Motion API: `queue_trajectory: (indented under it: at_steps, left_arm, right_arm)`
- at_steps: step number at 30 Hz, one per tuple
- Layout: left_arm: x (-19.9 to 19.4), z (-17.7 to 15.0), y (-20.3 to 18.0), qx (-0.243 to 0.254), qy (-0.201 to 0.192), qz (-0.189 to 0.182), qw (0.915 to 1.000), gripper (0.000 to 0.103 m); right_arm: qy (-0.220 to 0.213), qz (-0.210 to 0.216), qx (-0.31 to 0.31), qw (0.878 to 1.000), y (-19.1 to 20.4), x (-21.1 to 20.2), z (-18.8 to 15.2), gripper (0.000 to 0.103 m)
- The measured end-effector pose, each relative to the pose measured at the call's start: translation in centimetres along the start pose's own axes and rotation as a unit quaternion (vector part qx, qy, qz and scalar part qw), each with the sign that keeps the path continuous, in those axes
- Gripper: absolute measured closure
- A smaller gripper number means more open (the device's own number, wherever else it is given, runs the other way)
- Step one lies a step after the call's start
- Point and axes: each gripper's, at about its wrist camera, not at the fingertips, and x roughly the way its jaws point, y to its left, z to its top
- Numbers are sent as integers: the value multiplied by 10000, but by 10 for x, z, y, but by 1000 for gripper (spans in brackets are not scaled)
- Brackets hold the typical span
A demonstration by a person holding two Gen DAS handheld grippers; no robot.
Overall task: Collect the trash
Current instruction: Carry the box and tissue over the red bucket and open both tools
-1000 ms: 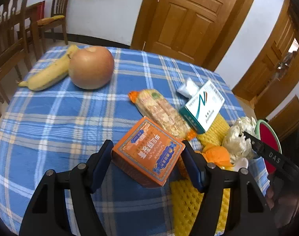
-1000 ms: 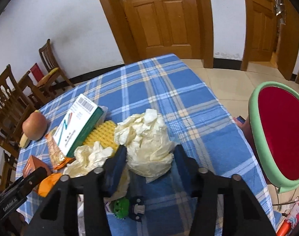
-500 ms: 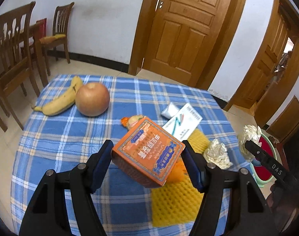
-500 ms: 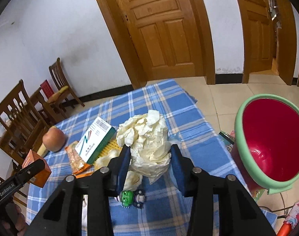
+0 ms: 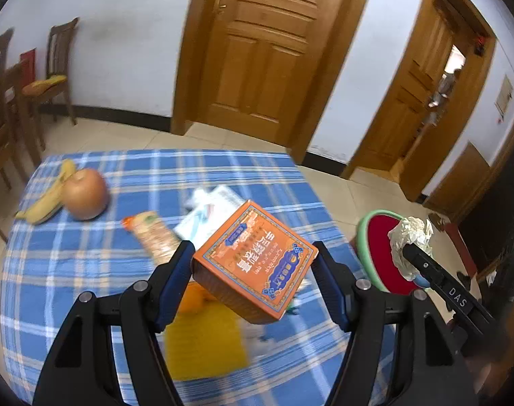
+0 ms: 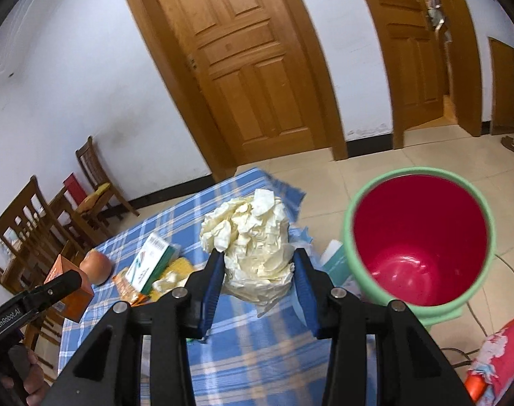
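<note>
My left gripper (image 5: 253,264) is shut on an orange box (image 5: 253,264) with blue trim and holds it high above the blue plaid table (image 5: 71,270). My right gripper (image 6: 257,267) is shut on a crumpled cream paper wad (image 6: 253,240), raised over the table's edge beside the red bin with a green rim (image 6: 419,240). The bin stands on the floor to the right. In the left wrist view the wad (image 5: 411,237) hangs over the bin (image 5: 375,247). In the right wrist view the orange box (image 6: 69,287) shows at far left.
On the table lie a banana (image 5: 45,203), a brown apple (image 5: 86,198), a cracker packet (image 5: 154,237), a white-green box (image 6: 150,264), a yellow foam net (image 5: 204,345) and a small paper wad (image 6: 165,280). Wooden chairs (image 6: 37,223) stand to the left. Doors stand behind.
Both grippers rose and swung right toward the bin with their loads. The paper wad now hangs beside the bin's opening, and the orange box is higher over the table.
</note>
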Motion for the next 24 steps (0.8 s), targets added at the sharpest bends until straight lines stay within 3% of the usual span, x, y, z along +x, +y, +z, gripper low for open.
queue_trajectory:
  at_steps: [11, 24]
  left_arm:
    - [45, 3, -102, 658, 307, -527, 9960, 33]
    - [131, -8, -202, 1296, 960, -979, 9820, 33]
  right_arm:
    - [-91, -415, 631, 9971, -77, -15, 7, 58]
    - [72, -806, 1311, 9881, -160, -4, 1, 55]
